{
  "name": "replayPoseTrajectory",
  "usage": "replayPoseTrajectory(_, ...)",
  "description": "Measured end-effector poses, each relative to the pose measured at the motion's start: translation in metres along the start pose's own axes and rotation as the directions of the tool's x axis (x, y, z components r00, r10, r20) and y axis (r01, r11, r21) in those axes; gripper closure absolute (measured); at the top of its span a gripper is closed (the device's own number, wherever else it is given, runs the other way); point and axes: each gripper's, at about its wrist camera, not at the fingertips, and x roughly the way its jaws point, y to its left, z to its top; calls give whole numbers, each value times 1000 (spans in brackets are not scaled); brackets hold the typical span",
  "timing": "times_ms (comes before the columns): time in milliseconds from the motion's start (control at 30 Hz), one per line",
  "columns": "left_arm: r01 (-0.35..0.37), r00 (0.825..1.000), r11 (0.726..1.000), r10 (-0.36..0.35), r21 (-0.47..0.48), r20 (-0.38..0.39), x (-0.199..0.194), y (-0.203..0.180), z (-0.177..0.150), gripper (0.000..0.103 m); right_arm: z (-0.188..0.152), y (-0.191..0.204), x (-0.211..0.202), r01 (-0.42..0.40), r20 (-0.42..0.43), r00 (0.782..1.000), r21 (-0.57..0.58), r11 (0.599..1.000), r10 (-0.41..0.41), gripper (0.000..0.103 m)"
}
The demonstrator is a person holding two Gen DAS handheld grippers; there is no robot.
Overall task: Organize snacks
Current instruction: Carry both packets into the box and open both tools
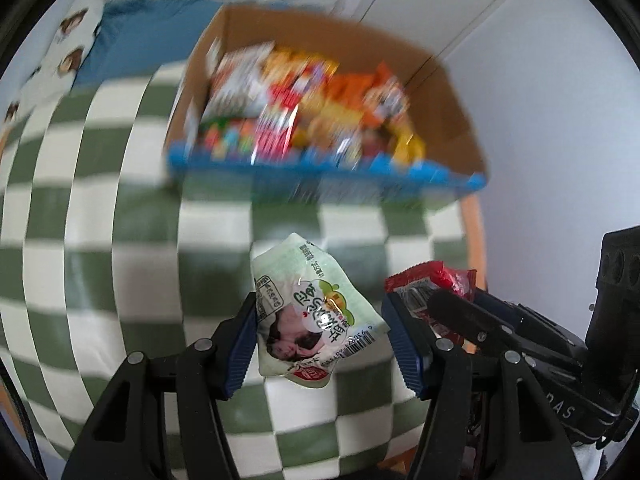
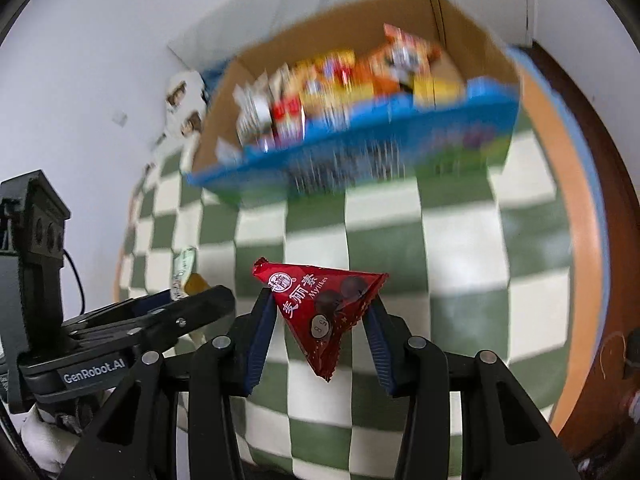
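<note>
my left claw [image 1: 320,344] is clamped on a pale green crinkled plastic snack packet [image 1: 310,312] with a printed face, its blue ribbed pads pressing both sides. my right claw [image 2: 320,320] pinches a red triangular foil chocolate packet [image 2: 326,308] by its two lower edges. both packets hang above the green and white checkered cloth [image 1: 120,240] covering the worktop. farther ahead sits an open cardboard box with a blue printed front [image 1: 320,168], blurred, packed with colourful snack bags [image 1: 304,108]. beyond it i see a white wall [image 2: 80,60].
</note>
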Motion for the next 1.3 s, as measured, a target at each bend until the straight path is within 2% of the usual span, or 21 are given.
replayPoseTrajectory(133, 3, 999, 999, -5, 47, 51, -14, -14, 51, 44, 44, 4, -26, 5, 80, 997, -27, 1000, -3, 56)
replayPoseTrajectory(267, -14, 999, 997, 10, 80, 52, -7, -19, 93, 44, 88, 3, -33, 30, 121, 992, -43, 999, -25, 56)
replayPoseTrajectory(400, -41, 999, 996, 41, 80, -2, 25, -14, 132, 44, 131, -6, -22, 55, 113, 992, -43, 998, -50, 56)
replayPoseTrajectory(533, -59, 995, 996, 64, 69, -78, 57, -1, 156, 44, 159, -15, 1, 76, 71, 995, -43, 996, -73, 56)
replayPoseTrajectory(733, -79, 984, 995, 87, 58, -158, 95, 13, 167, 44, 177, -32, 50, 85, -19, 996, -25, 996, -85, 56)
replayPoseTrajectory(933, -87, 974, 996, 92, 36, -205, 117, 24, 165, 44, 177, -45, 77, 84, -76, 994, -4, 996, -84, 56)
replayPoseTrajectory(1300, -119, 967, 992, 122, 30, -223, 131, 23, 157, 43, 181, -55, 100, 99, -141, 985, 6, 995, -97, 55)
